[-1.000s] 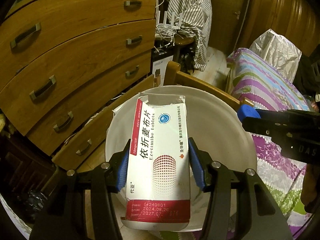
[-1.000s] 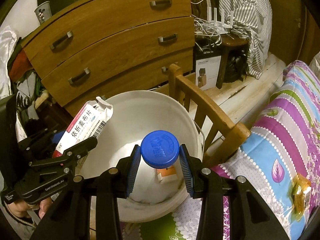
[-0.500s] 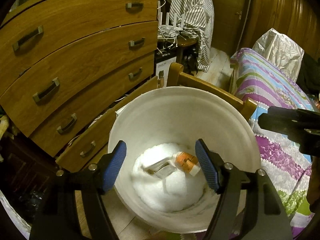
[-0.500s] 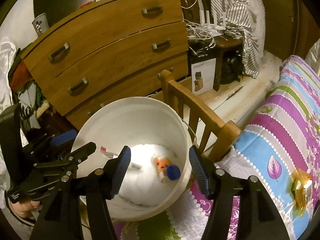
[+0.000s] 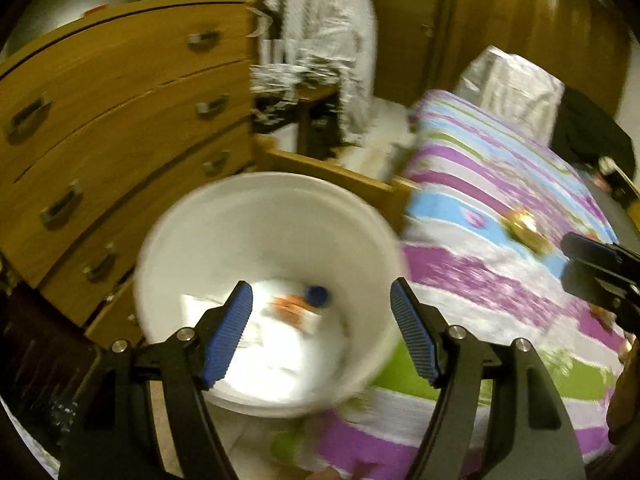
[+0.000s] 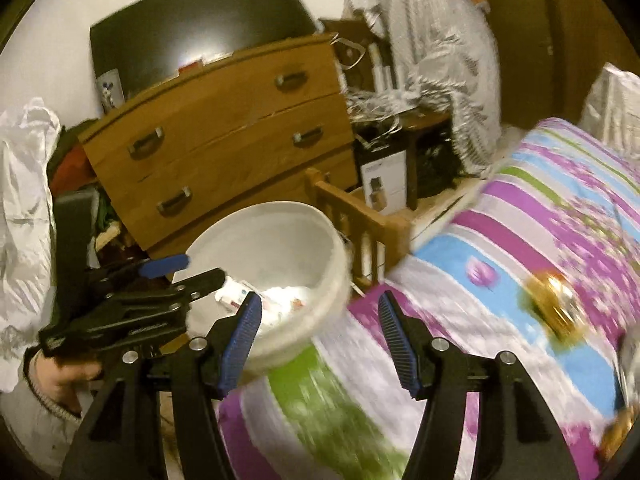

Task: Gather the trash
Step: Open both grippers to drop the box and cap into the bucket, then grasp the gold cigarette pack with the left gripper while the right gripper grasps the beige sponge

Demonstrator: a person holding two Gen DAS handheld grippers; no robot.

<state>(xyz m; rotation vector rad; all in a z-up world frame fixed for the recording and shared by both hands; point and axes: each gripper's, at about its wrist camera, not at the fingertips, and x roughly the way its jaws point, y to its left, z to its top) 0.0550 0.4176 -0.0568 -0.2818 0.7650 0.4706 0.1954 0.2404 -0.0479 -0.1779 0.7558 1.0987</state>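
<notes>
A white bucket (image 5: 272,184) stands on the floor between the drawers and the bed. In it lie a white tablet box (image 5: 200,308) and a small bottle with a blue cap (image 5: 318,294). My left gripper (image 5: 320,314) hangs open over the bucket's near side, nothing between its blue pads. My right gripper (image 6: 320,320) is open and empty too, over the edge of the striped bedspread (image 6: 520,232) just right of the bucket (image 6: 280,208). A crumpled golden wrapper (image 6: 554,308) lies on the bedspread; the left wrist view shows this wrapper (image 5: 524,228) too. Both views are blurred.
A wooden chest of drawers (image 5: 120,120) stands behind the bucket. The wooden bed end (image 6: 360,216) rises between bucket and bedspread. A silver bag (image 5: 512,92) sits at the far end of the bed. A person's hand and pale sleeve (image 6: 52,376) hold the left gripper (image 6: 188,274).
Both grippers opened: the tablet box left the left one and the blue-capped bottle left the right one, and both now lie in the bucket. Both grippers then swung right toward the bed.
</notes>
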